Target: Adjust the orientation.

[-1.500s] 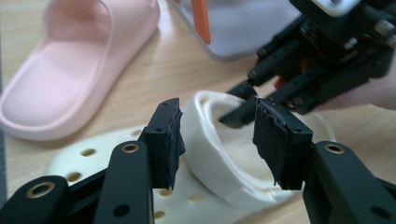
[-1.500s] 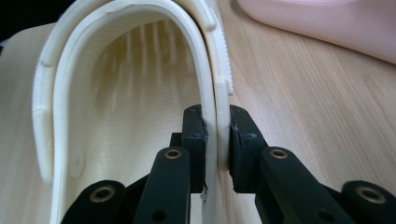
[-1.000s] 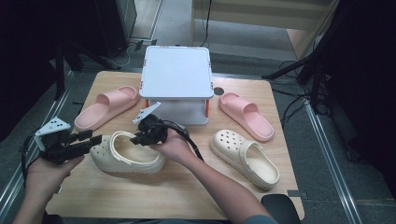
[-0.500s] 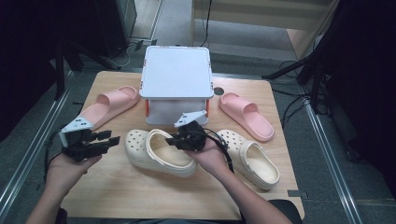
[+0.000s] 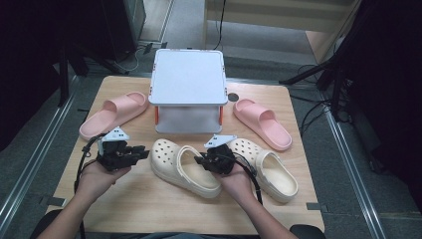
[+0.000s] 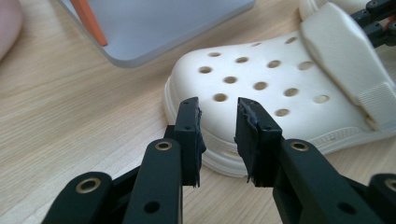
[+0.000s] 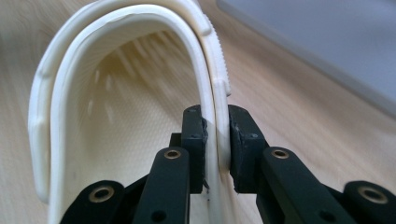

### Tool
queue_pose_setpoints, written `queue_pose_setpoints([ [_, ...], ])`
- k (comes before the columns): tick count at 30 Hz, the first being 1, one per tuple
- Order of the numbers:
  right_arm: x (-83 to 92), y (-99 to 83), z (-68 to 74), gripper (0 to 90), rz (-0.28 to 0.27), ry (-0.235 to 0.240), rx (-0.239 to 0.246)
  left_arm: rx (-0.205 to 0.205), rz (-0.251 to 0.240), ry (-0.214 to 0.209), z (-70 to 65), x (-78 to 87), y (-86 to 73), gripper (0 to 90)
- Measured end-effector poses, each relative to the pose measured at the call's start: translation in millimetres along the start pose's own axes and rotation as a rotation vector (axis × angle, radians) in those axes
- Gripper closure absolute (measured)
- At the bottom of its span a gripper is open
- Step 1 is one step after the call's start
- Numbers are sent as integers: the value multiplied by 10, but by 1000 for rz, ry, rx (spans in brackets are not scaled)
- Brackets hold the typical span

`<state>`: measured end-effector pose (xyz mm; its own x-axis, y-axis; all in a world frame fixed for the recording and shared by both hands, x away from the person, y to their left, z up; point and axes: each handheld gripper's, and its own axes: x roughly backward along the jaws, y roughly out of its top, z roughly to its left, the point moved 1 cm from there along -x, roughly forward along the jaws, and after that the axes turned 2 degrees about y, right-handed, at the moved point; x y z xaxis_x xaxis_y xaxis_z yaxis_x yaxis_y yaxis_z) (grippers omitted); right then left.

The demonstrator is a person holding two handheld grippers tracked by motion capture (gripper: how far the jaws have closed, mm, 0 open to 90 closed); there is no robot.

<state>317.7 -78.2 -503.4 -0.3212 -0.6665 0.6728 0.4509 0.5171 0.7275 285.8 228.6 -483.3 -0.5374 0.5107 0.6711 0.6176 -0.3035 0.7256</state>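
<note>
A cream perforated clog [image 5: 181, 167] lies on the wooden table in front of the grey box. My right gripper [image 5: 200, 160] is shut on its side rim, and in the right gripper view the two pads [image 7: 215, 114] pinch the thin cream wall [image 7: 205, 70] between them. My left gripper [image 5: 144, 152] hovers just left of the clog's toe. Its jaws have just been closing; they [image 6: 217, 105] still stand apart with nothing between them, and the holed toe [image 6: 261, 79] lies right behind them. A matching second clog [image 5: 271, 169] sits to the right.
A grey lidded box [image 5: 188, 79] with orange latches stands at the middle back. One pink slide [image 5: 112, 114] lies left of it and another [image 5: 261, 122] lies right of it. Bare wood [image 5: 139, 209] stretches along the table's front edge.
The right gripper has carried the cream clog rightward, next to the second clog. The left gripper has followed to the right and lower, and its jaws have narrowed.
</note>
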Motion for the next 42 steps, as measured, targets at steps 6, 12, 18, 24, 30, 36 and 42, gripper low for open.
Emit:
queue_pose_setpoints([
  [6, -16, -94, -48, 743, -2, 24, -44, -45, 21, -1, -50, -83, 39, 698],
  [12, 189, -90, -98, 663, -62, 60, -94, -77, 53, -18, -102, -158, 70, 705],
  [18, 368, -81, -138, 817, -66, 56, -116, -66, 60, -26, -106, -166, 77, 708],
  [24, 307, -95, -143, 870, -34, 62, -69, -30, 61, -54, -111, -187, 66, 752],
  [30, 241, -60, -195, 889, -25, 52, -58, -37, 58, -49, -146, -161, 23, 791],
  [36, 213, -15, -258, 900, -23, 49, -63, -31, 73, -50, -144, -142, -28, 854],
  [42, 119, 35, -261, 900, -6, 58, -54, -22, 92, -53, -176, -167, -91, 875],
])
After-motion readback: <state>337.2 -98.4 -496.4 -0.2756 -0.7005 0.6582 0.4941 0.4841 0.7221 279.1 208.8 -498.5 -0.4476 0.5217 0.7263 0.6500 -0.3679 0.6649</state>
